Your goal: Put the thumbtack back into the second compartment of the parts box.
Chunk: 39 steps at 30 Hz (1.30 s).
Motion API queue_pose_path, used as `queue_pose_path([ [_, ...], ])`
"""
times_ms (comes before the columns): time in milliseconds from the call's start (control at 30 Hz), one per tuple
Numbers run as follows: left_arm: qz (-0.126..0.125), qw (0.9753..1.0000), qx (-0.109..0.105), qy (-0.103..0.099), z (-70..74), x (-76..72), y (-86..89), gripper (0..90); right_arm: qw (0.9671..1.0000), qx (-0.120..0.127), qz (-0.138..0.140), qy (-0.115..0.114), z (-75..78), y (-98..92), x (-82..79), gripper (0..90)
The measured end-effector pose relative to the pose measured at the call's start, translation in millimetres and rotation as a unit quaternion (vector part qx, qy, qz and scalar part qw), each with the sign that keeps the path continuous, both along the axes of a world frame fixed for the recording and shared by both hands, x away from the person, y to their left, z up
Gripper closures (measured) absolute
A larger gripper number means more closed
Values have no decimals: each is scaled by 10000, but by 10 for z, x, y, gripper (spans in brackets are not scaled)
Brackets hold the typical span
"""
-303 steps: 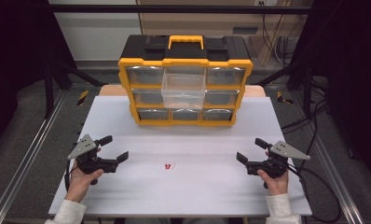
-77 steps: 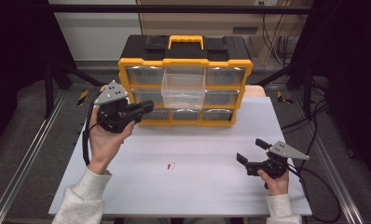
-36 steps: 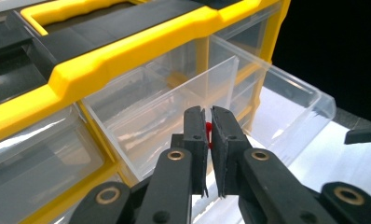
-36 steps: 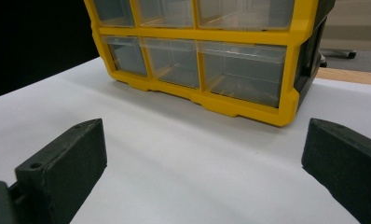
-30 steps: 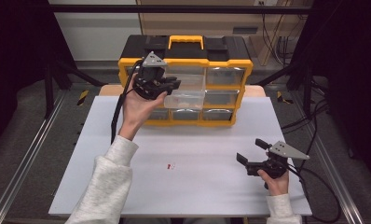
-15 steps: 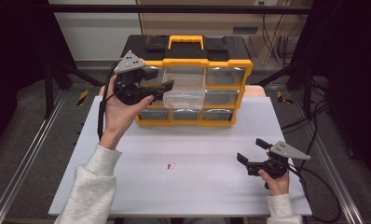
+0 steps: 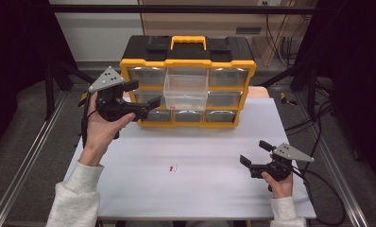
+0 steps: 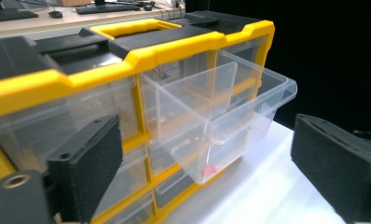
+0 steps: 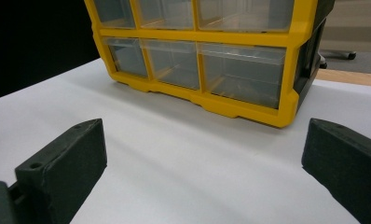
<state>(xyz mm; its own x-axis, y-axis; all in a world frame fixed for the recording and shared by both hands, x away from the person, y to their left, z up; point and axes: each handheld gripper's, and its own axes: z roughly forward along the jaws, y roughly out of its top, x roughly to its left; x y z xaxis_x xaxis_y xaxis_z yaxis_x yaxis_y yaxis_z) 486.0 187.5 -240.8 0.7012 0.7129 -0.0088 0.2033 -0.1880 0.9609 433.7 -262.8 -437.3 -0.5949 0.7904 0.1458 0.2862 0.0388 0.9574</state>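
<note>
The clear drawer (image 7: 186, 92), upper centre of the high view, already stands pulled out of the yellow organizer (image 7: 188, 80). The left gripper (image 7: 141, 97), jaws wide and empty, hovers at its left. The small red part (image 7: 173, 168) remains mid-table; the right gripper (image 7: 252, 158) rests wide open, lower right.

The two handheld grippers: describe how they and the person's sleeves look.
Each is black with two blocky jaws faced in dark, rough pads. The left gripper and the right gripper each carry a grey three-cornered plate on top; the left one's plate shows small dark dots. A black cable trails from the right gripper, another hangs from the left. The sleeves are light grey with ribbed cuffs.
</note>
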Motion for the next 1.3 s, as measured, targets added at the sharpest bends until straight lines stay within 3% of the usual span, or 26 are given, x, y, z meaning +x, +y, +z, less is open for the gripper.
queue_pose_path([
  [433,17,9999,-35,124,-404,-131,117,6,10000,-8,6,-7,-3,3,-1,6],
  [800,-9,9994,-112,335,-911,-230,165,0,10000,-4,-1,-19,-2,3,-3,6],
  [1067,3,9989,-100,449,-1132,-275,147,1,10000,-8,0,-23,-3,4,-4,6],
  [1300,-114,9976,111,671,-1385,-295,27,2,10000,-18,0,-25,-4,5,-2,6],
])
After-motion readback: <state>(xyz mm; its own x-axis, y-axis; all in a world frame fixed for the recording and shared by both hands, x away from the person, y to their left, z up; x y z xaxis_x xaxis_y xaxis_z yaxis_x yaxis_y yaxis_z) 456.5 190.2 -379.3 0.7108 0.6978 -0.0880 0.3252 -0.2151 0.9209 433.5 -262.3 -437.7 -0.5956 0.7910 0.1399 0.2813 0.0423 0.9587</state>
